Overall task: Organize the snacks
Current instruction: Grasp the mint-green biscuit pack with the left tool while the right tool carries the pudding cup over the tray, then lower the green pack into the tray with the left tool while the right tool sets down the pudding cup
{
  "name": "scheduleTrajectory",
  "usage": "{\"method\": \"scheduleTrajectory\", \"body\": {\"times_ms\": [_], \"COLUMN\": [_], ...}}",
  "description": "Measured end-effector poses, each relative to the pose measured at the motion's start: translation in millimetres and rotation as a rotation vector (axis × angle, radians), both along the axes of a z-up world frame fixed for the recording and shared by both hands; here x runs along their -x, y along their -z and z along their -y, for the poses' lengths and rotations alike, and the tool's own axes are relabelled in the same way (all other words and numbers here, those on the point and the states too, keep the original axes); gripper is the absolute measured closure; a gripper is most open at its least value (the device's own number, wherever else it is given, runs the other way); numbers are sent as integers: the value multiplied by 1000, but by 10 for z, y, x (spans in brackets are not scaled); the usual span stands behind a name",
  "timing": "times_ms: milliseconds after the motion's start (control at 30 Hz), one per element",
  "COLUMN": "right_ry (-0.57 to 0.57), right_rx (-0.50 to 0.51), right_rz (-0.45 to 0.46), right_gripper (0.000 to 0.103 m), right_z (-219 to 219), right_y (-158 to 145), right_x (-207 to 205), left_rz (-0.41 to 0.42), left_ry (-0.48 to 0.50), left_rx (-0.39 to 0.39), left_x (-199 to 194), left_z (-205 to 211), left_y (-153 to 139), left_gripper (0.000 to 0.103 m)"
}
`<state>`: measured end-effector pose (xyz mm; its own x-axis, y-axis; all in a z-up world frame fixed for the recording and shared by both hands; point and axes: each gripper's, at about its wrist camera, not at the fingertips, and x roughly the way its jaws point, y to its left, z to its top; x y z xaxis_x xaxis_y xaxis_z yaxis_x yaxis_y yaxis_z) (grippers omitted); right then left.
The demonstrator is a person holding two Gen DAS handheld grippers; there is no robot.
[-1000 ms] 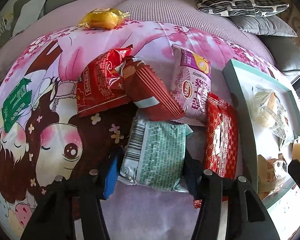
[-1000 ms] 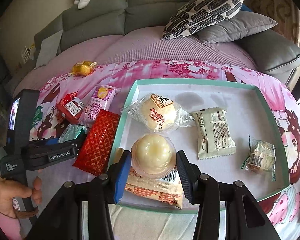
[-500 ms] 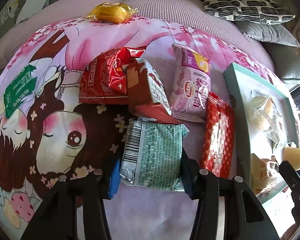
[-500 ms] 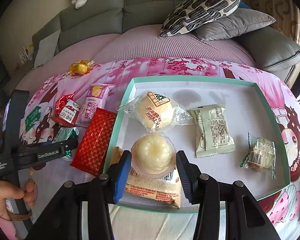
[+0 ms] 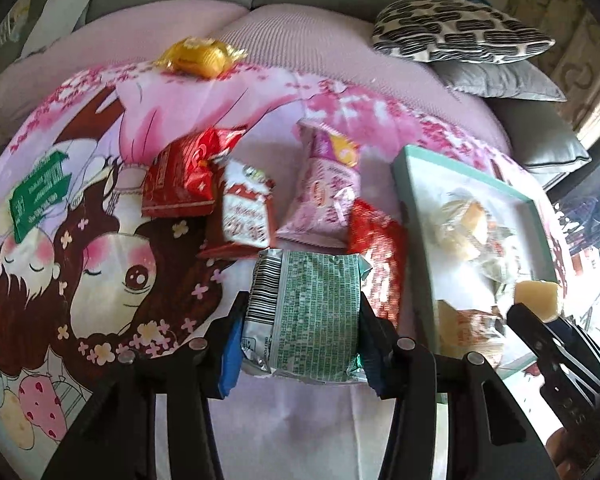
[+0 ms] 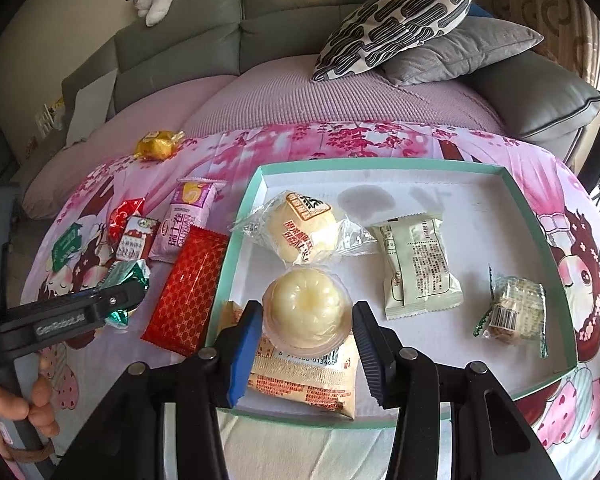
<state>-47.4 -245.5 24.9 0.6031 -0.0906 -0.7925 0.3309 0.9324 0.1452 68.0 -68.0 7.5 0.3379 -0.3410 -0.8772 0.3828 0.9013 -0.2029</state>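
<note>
My left gripper (image 5: pixel 302 305) is shut on a green snack packet (image 5: pixel 312 312) and holds it just above the pink cartoon cloth. From the right wrist view, the left gripper (image 6: pixel 132 296) shows the green packet (image 6: pixel 126 276) at its tips. My right gripper (image 6: pixel 306 322) is shut on a pale yellow pudding cup (image 6: pixel 306 304) over the near left part of the teal-rimmed white tray (image 6: pixel 380 162). Loose on the cloth lie a red patterned packet (image 6: pixel 188 292), a pink packet (image 6: pixel 188 216), two small red packets (image 6: pixel 132 232) and a gold-wrapped sweet (image 6: pixel 156 146).
In the tray lie a bun in clear wrap (image 6: pixel 304 232), a pale green packet (image 6: pixel 418 264), a small wrapped cake (image 6: pixel 512 308) and an orange packet (image 6: pixel 304 380) under the cup. A grey sofa with cushions (image 6: pixel 396 20) stands behind. A hand (image 6: pixel 16 412) grips the left handle.
The left jaws closed on the green packet and raised it off the cloth. The small red-and-white packet behind it tipped over. The right gripper and its cup stayed put.
</note>
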Motion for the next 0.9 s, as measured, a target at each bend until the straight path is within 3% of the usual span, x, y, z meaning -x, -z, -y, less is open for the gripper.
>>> {"method": "scheduleTrajectory", "body": {"times_ms": [433, 600, 900], "right_ry": [137, 247, 330], "right_rx": [-34, -43, -69], "right_rz": [29, 30, 30], "right_gripper": [54, 54, 54], "right_z": [459, 741, 1002], "right_y": [-34, -13, 41], "right_x": [184, 316, 433], "left_rz": [93, 154, 197], "left_ry": [63, 160, 347], "left_rx": [55, 65, 41], "left_x": [142, 292, 583], "left_z": [152, 440, 1089], "left_y": [-271, -389, -338], "left_gripper": [52, 52, 52]}}
